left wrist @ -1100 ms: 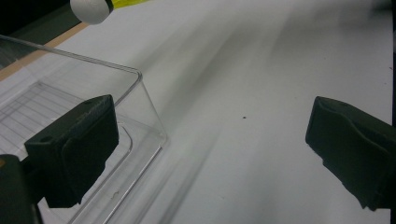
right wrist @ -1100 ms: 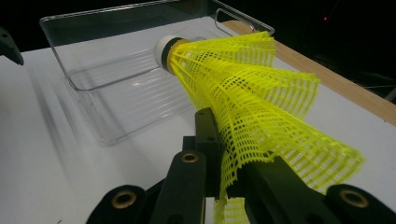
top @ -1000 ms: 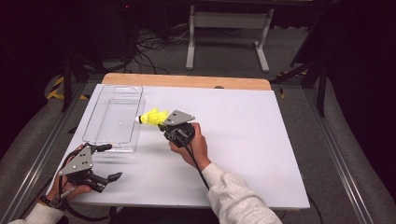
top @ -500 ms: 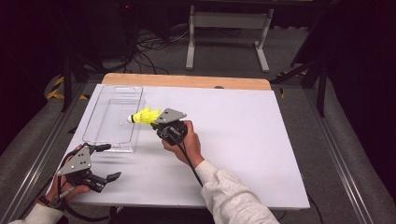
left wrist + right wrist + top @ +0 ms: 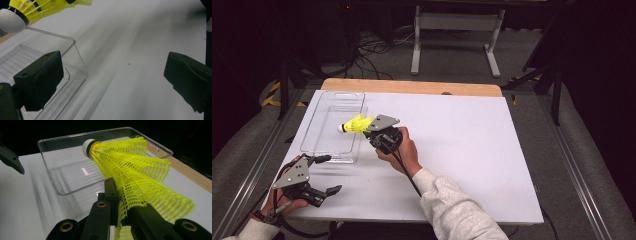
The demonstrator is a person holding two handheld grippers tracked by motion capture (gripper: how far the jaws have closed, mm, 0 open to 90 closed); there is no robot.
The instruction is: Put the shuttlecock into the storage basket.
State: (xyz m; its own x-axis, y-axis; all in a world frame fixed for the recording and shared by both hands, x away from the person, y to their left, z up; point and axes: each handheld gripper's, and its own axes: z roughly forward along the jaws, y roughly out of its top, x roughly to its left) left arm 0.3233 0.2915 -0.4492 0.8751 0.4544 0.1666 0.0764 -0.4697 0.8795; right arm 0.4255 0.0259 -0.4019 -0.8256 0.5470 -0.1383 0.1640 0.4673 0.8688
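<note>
A yellow shuttlecock (image 5: pixel 355 124) with a white cork tip hangs over the right edge of a clear plastic tray (image 5: pixel 328 107). My right gripper (image 5: pixel 368 129) is shut on its mesh skirt (image 5: pixel 140 182), cork pointing toward the tray (image 5: pixel 75 170). In the left gripper view the shuttlecock (image 5: pixel 32 10) shows at the top left above the tray's corner (image 5: pixel 72 42). My left gripper (image 5: pixel 326 172) stands open near the table's front left, just in front of the tray, with nothing between its fingers (image 5: pixel 40 77).
The white table top (image 5: pixel 472 140) stretches right of the tray, with a wooden strip (image 5: pixel 412 86) along its far edge. A metal stand (image 5: pixel 452 30) and cables lie on the floor behind. The other gripper's jaw tip (image 5: pixel 11 157) shows at left in the right gripper view.
My right gripper has carried the shuttlecock leftward, from beside the tray to over its right edge. The left gripper has barely moved.
</note>
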